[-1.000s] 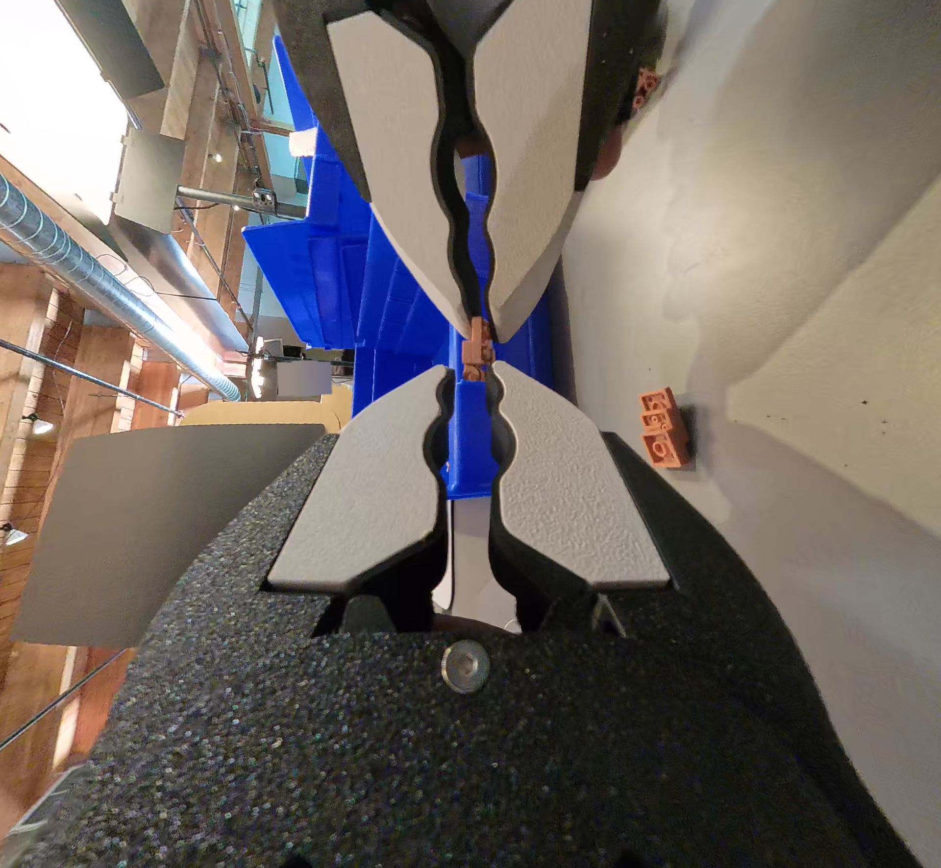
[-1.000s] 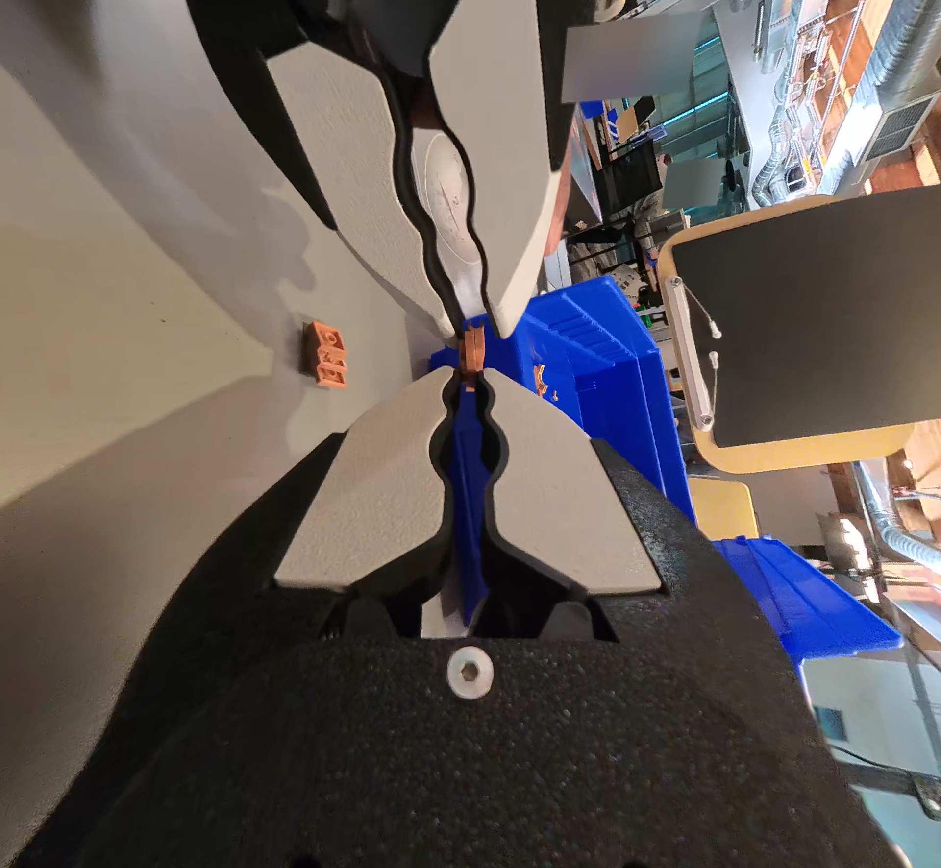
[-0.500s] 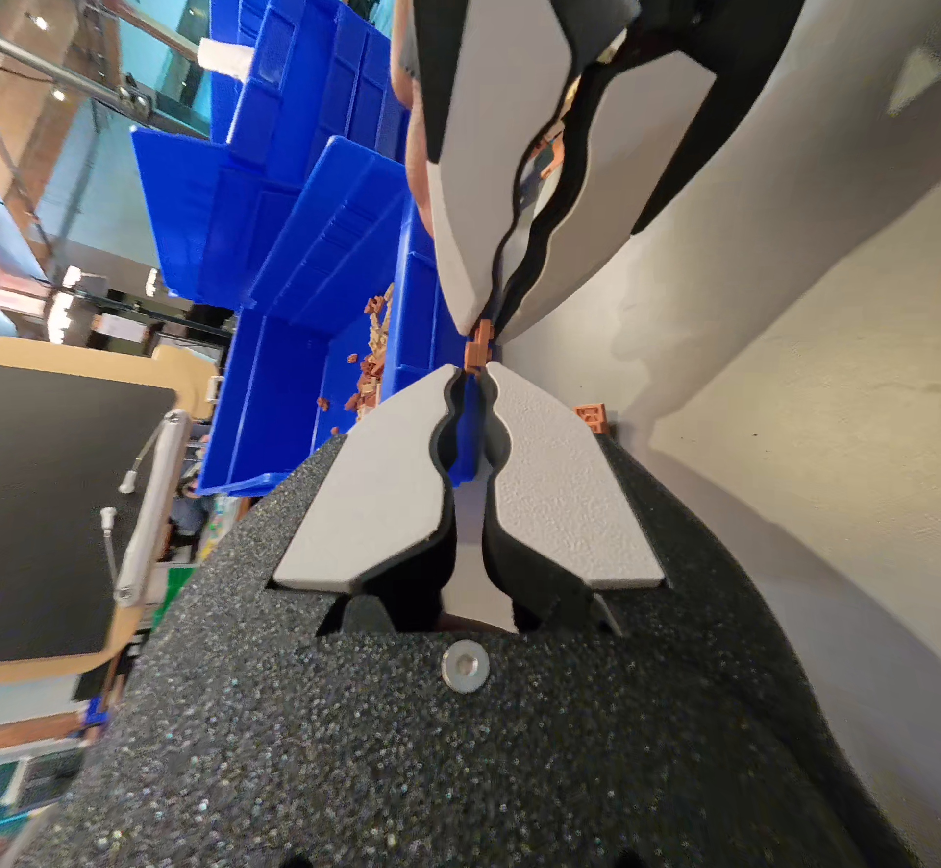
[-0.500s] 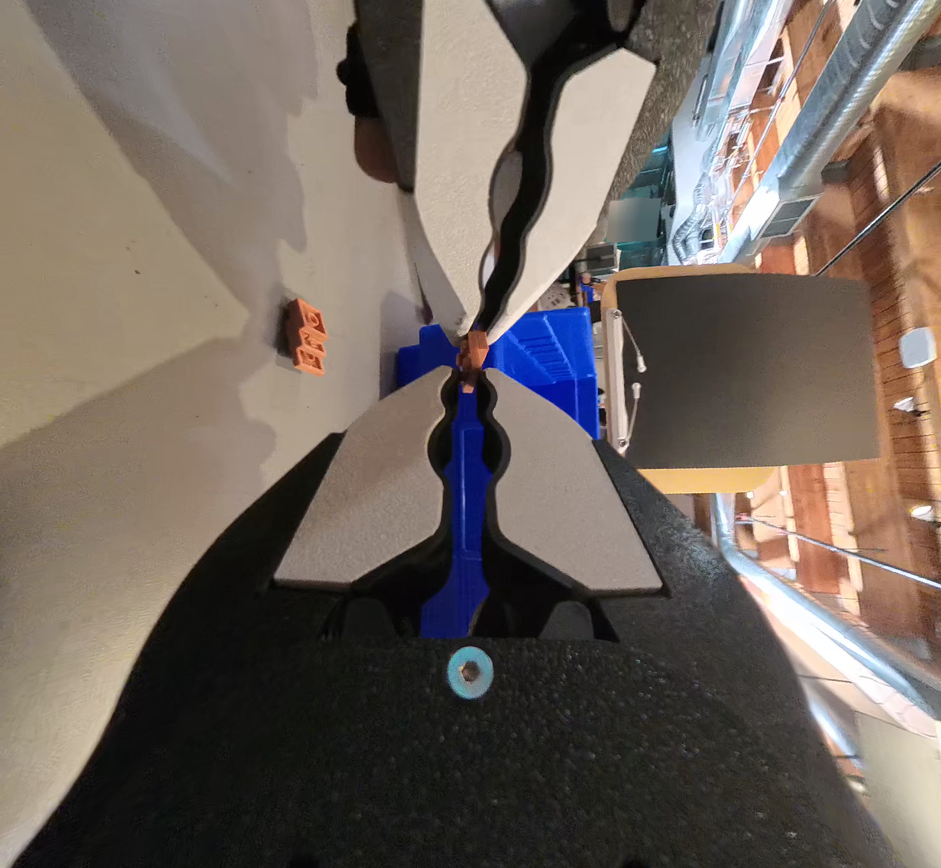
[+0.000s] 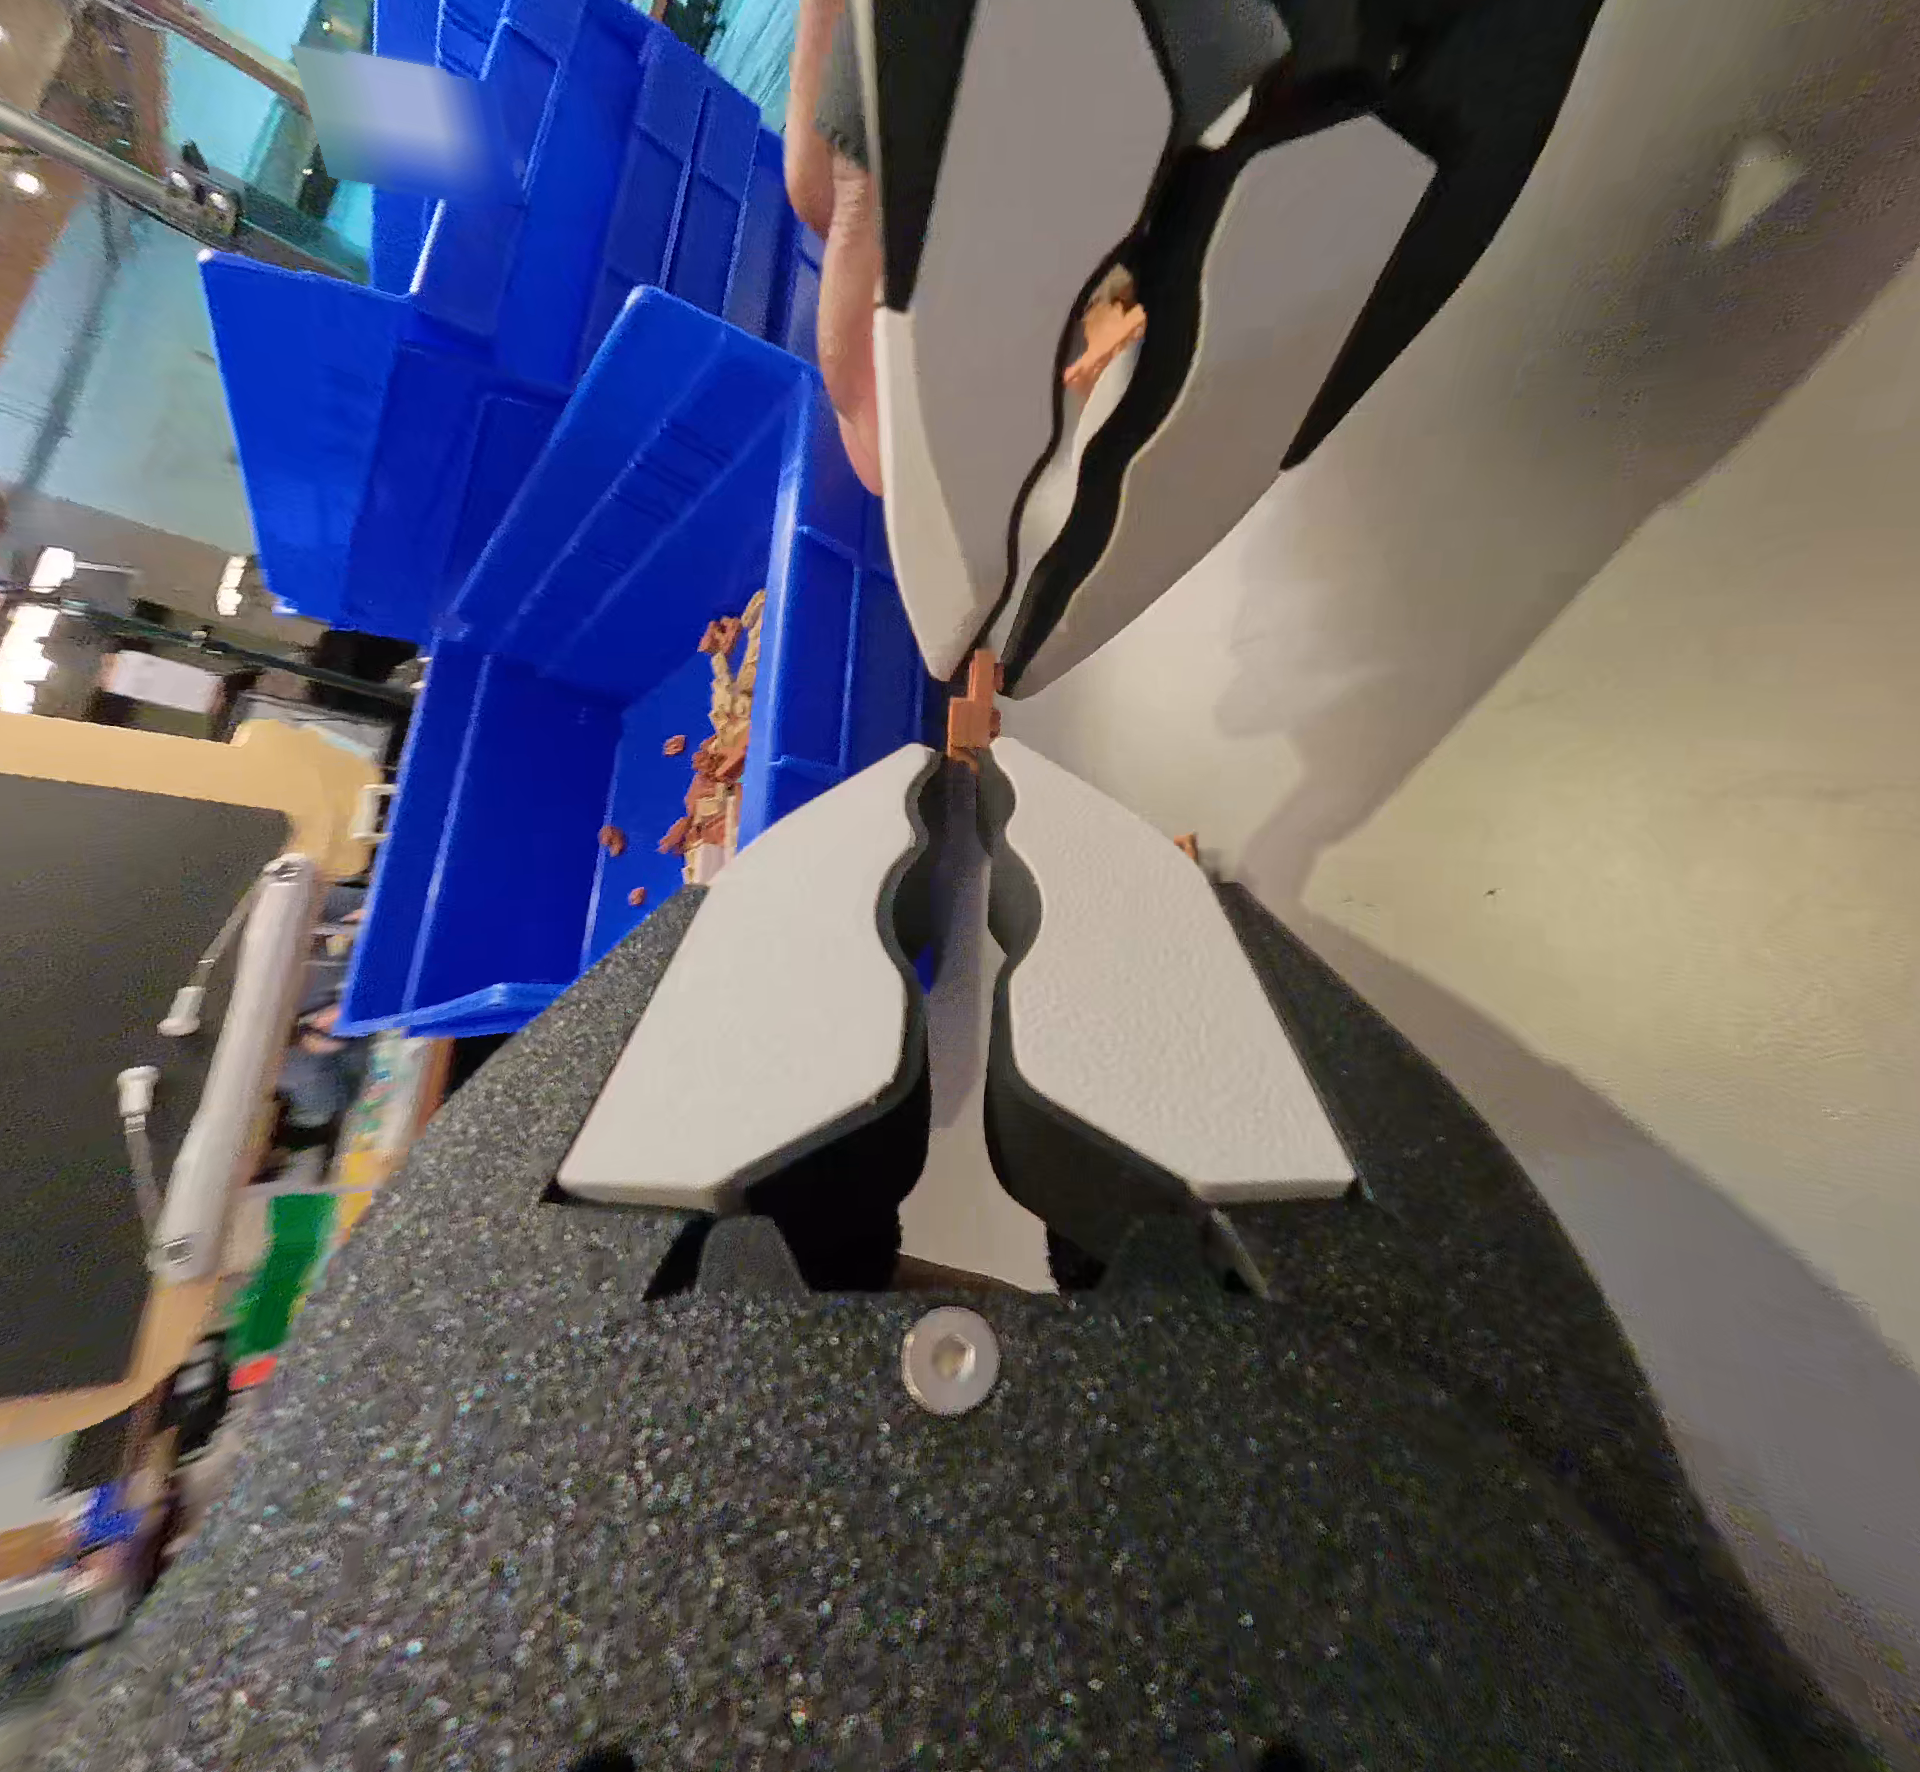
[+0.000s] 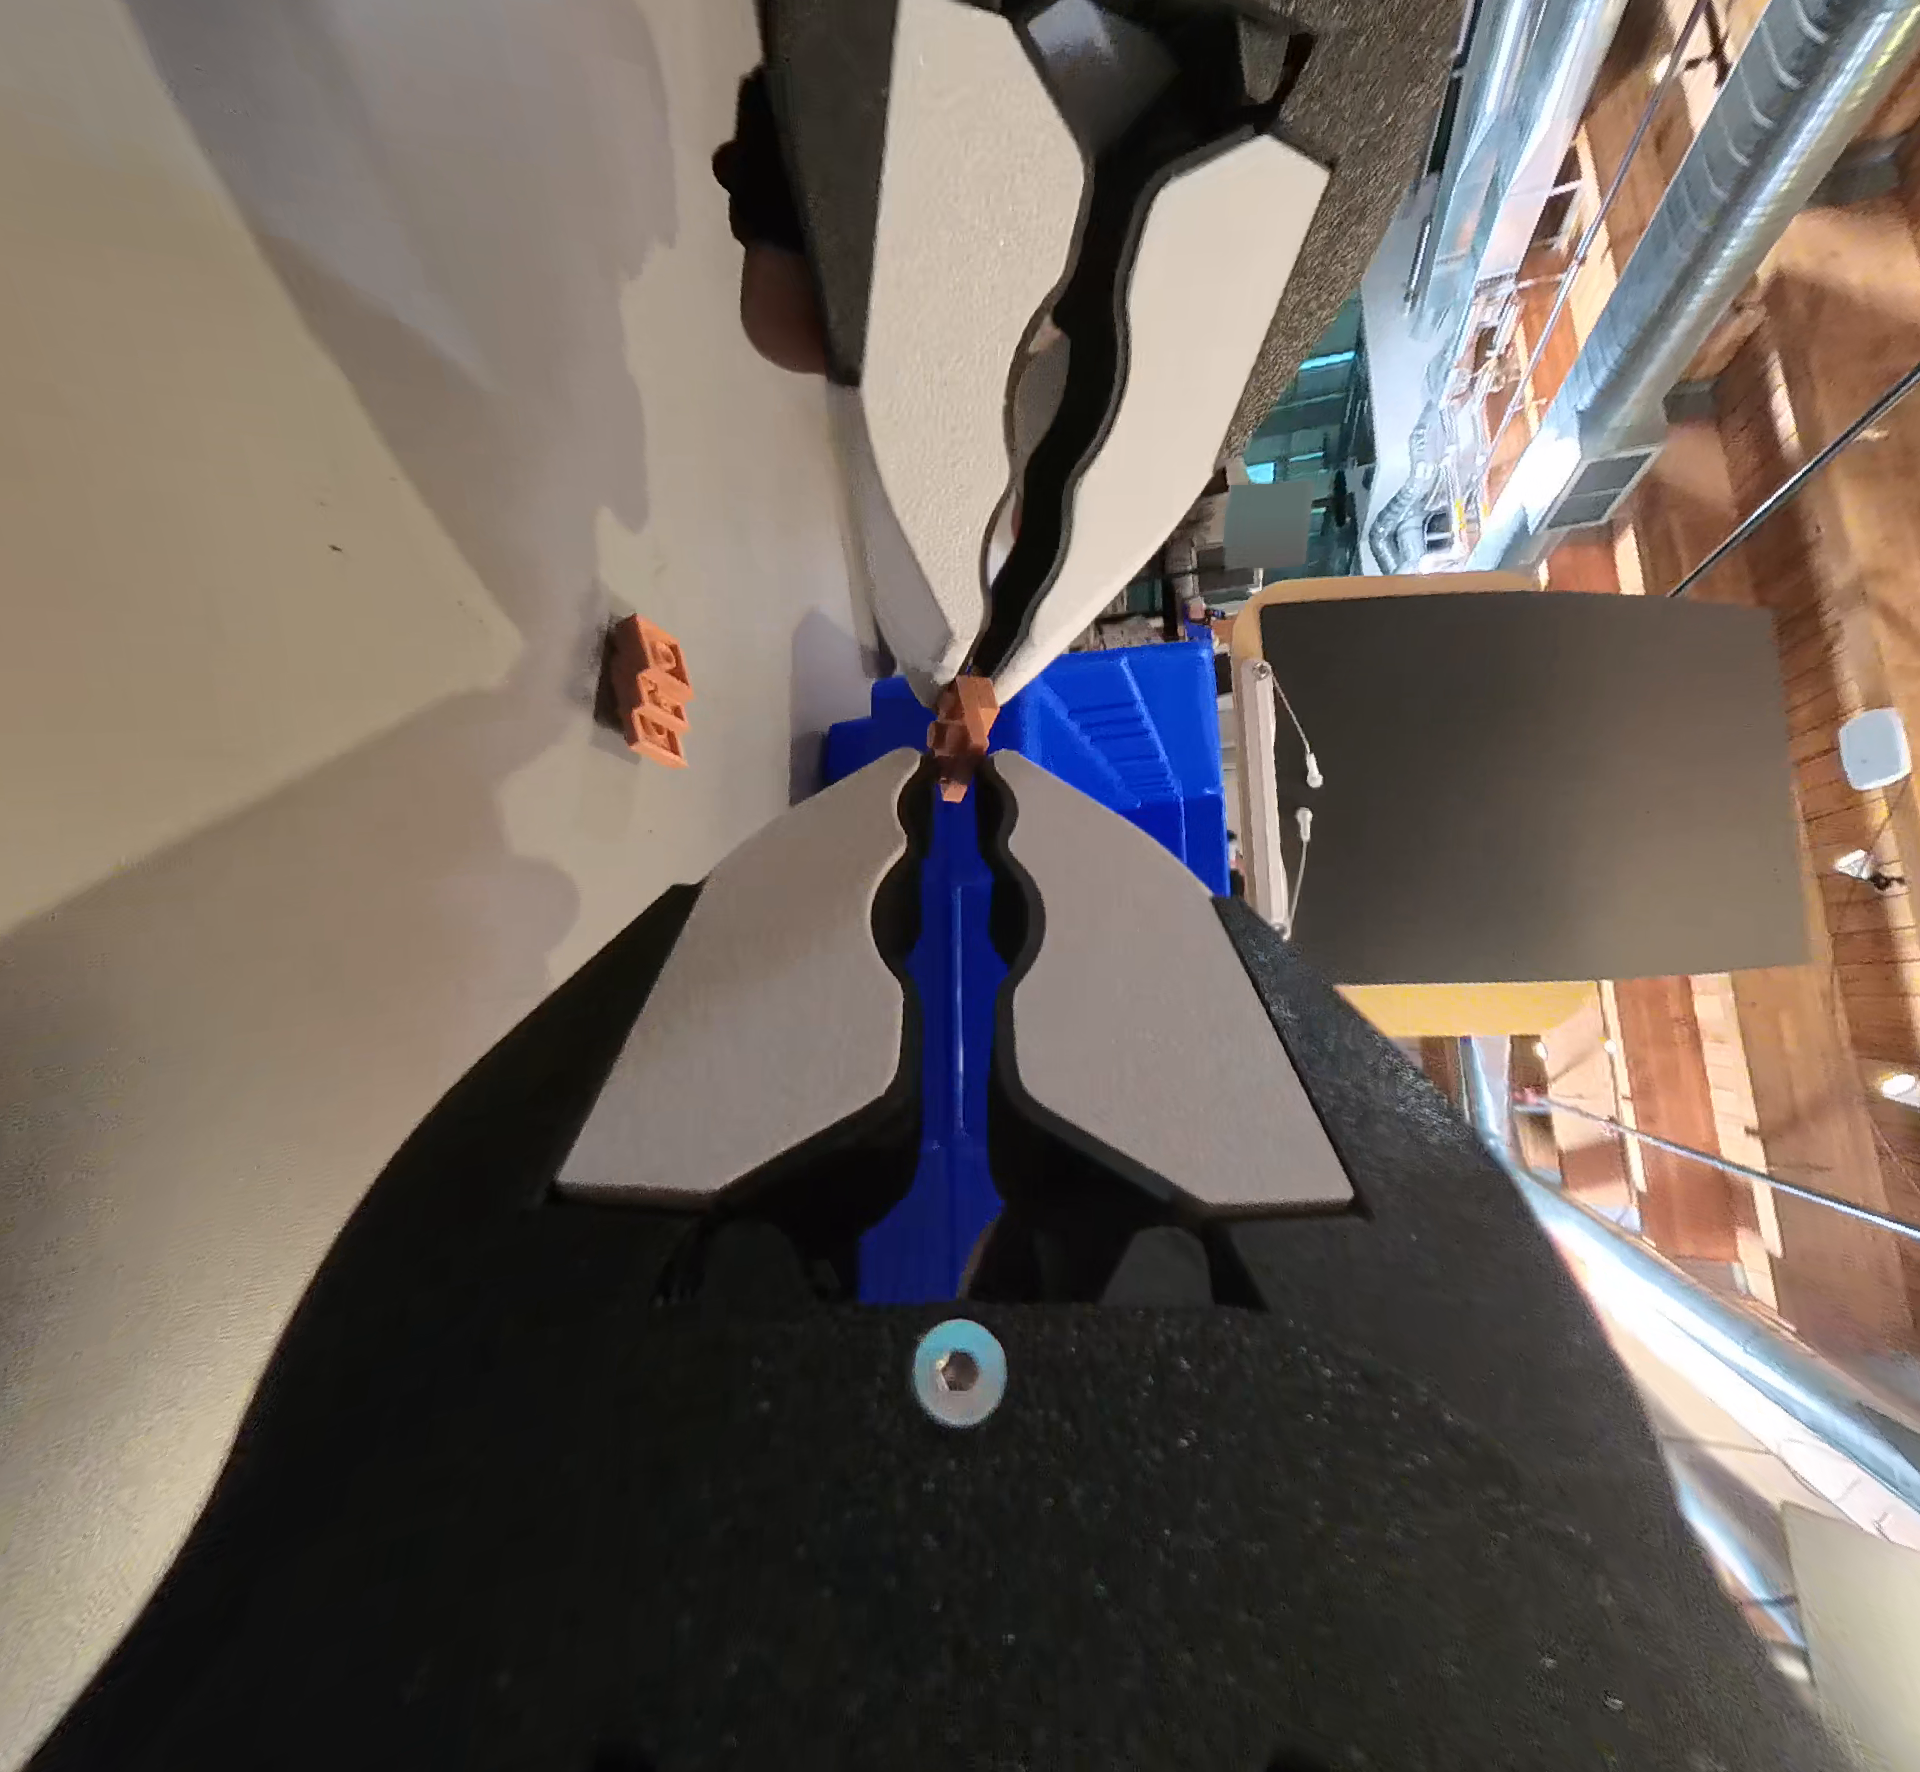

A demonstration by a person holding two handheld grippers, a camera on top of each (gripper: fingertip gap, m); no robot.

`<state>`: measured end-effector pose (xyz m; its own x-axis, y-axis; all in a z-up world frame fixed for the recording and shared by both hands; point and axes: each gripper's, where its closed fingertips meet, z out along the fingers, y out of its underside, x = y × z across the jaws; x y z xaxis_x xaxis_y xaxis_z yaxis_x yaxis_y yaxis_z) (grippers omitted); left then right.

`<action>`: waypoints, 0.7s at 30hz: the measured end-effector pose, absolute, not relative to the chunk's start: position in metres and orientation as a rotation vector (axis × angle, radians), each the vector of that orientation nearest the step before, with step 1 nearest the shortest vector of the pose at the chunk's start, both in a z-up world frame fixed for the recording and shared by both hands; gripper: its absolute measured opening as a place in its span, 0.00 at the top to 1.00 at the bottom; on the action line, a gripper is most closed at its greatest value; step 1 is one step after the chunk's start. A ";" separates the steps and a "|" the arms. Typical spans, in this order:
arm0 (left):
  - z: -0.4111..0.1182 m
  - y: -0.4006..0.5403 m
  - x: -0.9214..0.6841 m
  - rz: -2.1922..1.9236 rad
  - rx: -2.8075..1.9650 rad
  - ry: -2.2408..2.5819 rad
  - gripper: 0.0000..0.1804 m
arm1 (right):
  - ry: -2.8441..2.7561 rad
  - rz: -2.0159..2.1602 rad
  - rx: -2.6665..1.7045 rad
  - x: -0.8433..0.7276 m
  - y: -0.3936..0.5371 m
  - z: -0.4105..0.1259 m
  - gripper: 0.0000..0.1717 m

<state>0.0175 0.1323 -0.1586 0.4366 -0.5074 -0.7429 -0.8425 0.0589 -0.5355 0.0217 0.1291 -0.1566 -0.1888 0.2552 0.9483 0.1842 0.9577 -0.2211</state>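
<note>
Tabletop was pale grey, blue bins behind; view had swung toward the bins.
I had left hand-held gripper and right hand-held gripper tip to tip, each pinching one end of joined brown bricks; spare brick stack lay apart.

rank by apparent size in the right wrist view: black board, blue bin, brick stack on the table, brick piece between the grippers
1. black board
2. blue bin
3. brick stack
4. brick piece, nipped by both grippers' tips; it is nearer the camera, so its true size against the stack is unsure.
</note>
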 end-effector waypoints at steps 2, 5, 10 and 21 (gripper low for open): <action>-0.160 0.135 0.014 0.492 -1.590 1.224 0.97 | -1.766 0.015 -0.343 0.019 0.133 -0.158 0.96; -0.159 0.139 0.010 0.590 -1.602 1.202 0.97 | -1.746 -0.078 -0.377 0.015 0.138 -0.158 0.96; -0.161 0.139 0.005 0.604 -1.639 1.186 0.97 | -1.720 -0.189 -0.359 0.011 0.139 -0.161 0.96; -0.157 0.141 0.001 0.858 -1.548 1.239 0.97 | -1.721 -0.188 -0.462 0.009 0.143 -0.165 0.90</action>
